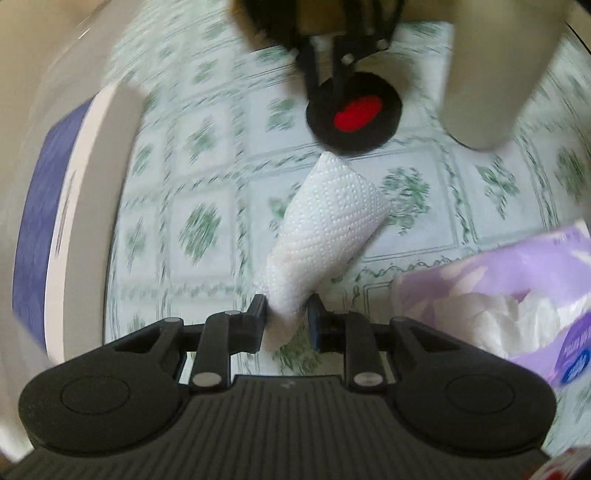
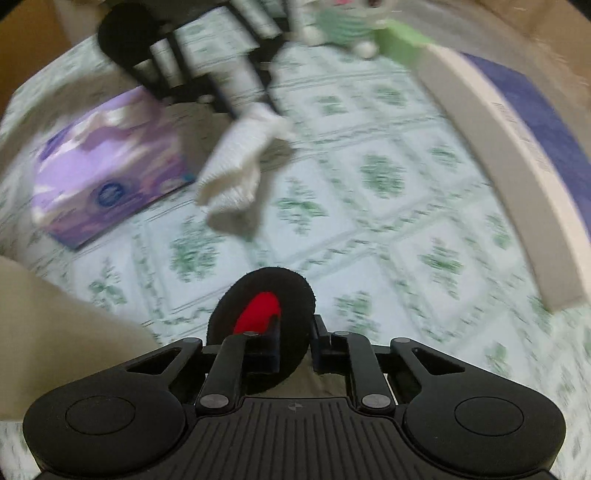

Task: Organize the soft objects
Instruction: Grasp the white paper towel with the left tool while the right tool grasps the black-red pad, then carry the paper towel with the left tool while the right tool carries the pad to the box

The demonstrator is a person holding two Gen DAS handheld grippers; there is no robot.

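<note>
I read this as the middle of the job: both of my tongs are loaded and lifted clear, and nothing I can see has been put into a final place yet.

Going left to right in the left wrist view, a white box with a purple-blue top curves along the left edge; I judge it a likely container, though I cannot tell what is inside. In the middle, my left tongs are clenched on the lower end of a folded, embossed paper towel, which stands up and away from the jaws above the table. Beyond its tip, the right tongs come down from the top edge, pinching a black felt disc with a red centre. At the right sits an opened purple tissue pack, white tissue bulging from its slot.

In the right wrist view, the same pack lies at the left, the towel hangs near it, and my right tongs grip the disc on edge. A small plush toy waits at the far side, untouched, so it and both held pieces are left to place.

The table wears a pale cloth printed with green floral squares. Of the room I see little; the edges are blurred.
</note>
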